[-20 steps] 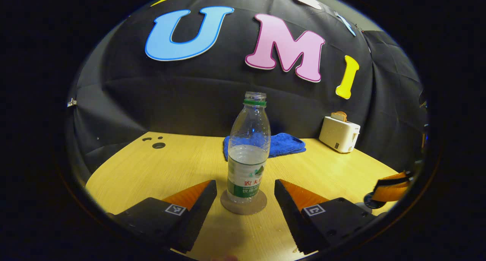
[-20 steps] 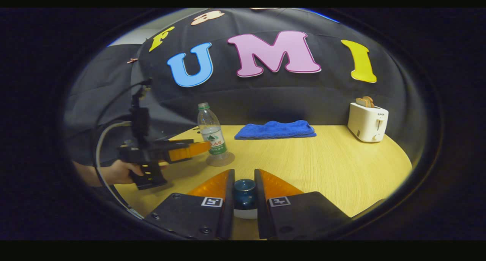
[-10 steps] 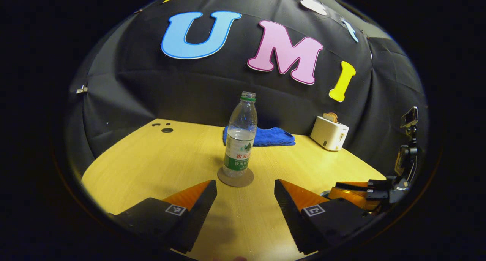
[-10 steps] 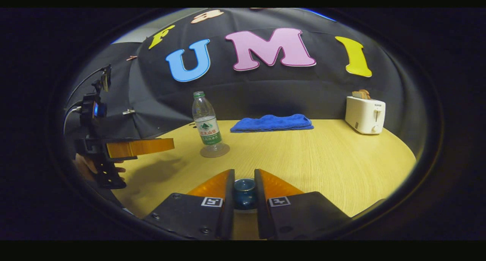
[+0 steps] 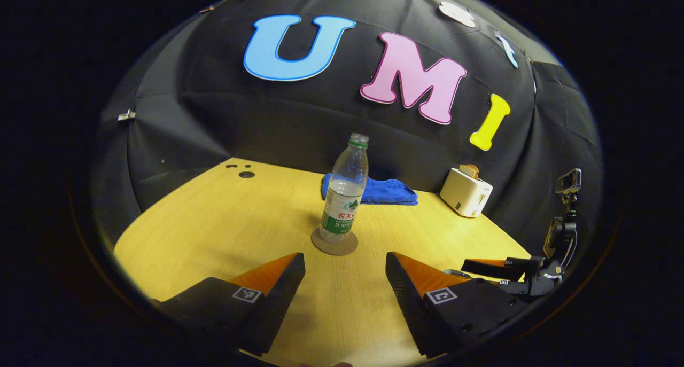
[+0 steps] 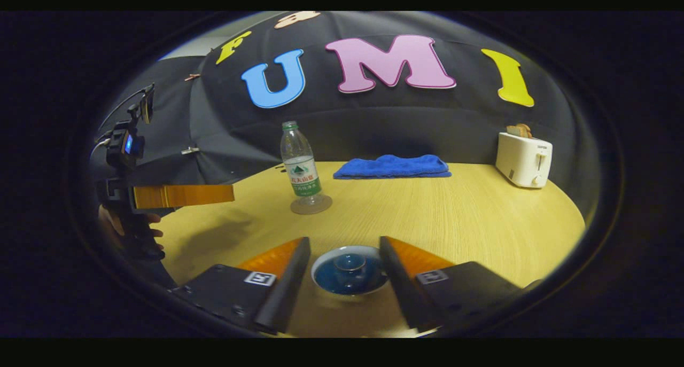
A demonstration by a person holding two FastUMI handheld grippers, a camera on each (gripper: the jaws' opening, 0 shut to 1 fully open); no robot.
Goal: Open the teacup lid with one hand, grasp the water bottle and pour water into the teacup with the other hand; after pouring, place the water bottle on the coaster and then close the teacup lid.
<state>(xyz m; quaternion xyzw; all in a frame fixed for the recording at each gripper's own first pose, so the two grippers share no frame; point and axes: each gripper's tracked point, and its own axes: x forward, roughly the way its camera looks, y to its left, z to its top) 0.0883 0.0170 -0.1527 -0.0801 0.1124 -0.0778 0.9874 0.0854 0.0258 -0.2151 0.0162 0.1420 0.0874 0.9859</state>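
While the capless water bottle point(image 5: 344, 196) stands on its coaster point(image 5: 334, 243) mid-worktop point(image 6: 470, 223), the blue lid point(image 6: 349, 268) sits on the teacup between the spread right tool point(image 6: 344, 281); left tool point(image 5: 344, 281) likewise spread, empty; task apparently complete.

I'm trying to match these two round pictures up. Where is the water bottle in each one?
Left gripper view: the water bottle stands upright on its coaster, centre, just beyond the fingers.
Right gripper view: it stands left of centre, far across the table.
Shared landmark: the blue towel lies behind the bottle, near the cloth wall.
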